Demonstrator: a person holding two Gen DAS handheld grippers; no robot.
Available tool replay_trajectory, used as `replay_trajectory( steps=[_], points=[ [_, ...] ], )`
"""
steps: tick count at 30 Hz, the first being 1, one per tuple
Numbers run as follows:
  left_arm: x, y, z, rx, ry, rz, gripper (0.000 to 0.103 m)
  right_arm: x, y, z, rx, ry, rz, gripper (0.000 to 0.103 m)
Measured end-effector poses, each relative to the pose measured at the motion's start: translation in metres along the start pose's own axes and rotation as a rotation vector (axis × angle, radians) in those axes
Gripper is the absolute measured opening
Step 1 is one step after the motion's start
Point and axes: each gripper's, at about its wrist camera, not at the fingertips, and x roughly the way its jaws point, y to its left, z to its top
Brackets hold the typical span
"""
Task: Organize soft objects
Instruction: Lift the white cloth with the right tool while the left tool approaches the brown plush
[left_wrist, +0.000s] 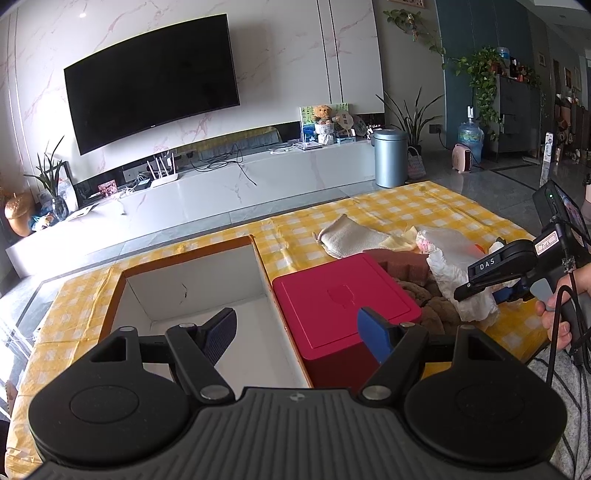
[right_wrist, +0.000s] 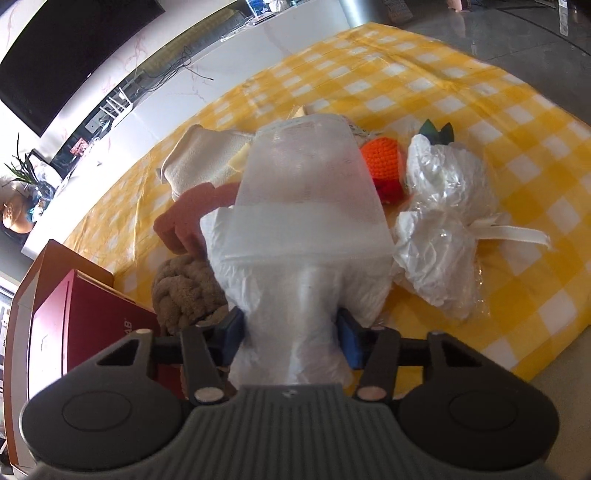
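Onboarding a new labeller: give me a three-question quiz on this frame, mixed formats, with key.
1. True or false: the right tool is shut on the white crinkled plastic bag.
2. Multiple choice: what lies inside the open white-lined cardboard box? A) a brown knitted toy B) an orange crochet carrot C) nothing visible
3. Fill in: the closed red square box stands directly to the ____ of the open cardboard box in the left wrist view.

Key: 1 true; 2 C; 3 right. The left tool hangs open over the boxes; the orange crochet carrot lies on the yellow checked tablecloth.
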Motion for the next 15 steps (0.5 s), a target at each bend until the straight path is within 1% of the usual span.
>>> replay_trajectory(
  steps=[2, 5, 7, 10, 13, 15],
  points=[
    [0.000, 0.001, 0.000, -0.005, 0.001, 0.001, 0.088, -0.006, -0.002, -0.002, 0.022, -0.013, 0.010, 0.032],
    [0.000, 0.004, 0.001, -0.013, 0.001, 0.006, 0.088, -0.019, -0.002, -0.004, 0.012, -0.027, 0.039, 0.029],
    [0.000, 0.007, 0.001, -0.024, 0.000, 0.012, 0.088, -0.025, 0.000, -0.005, -0.017, -0.028, 0.044, 0.026],
    [-0.002, 0.010, 0.002, -0.031, -0.001, 0.015, 0.088, -0.038, 0.006, -0.010, -0.063, -0.030, 0.058, 0.026],
    [-0.005, 0.014, 0.003, -0.038, -0.009, 0.021, 0.088, -0.052, 0.011, -0.017, -0.102, -0.009, 0.114, 0.026],
    [-0.007, 0.016, 0.004, -0.046, -0.015, 0.022, 0.088, -0.061, 0.013, -0.022, -0.098, 0.015, 0.181, 0.026]
  ],
)
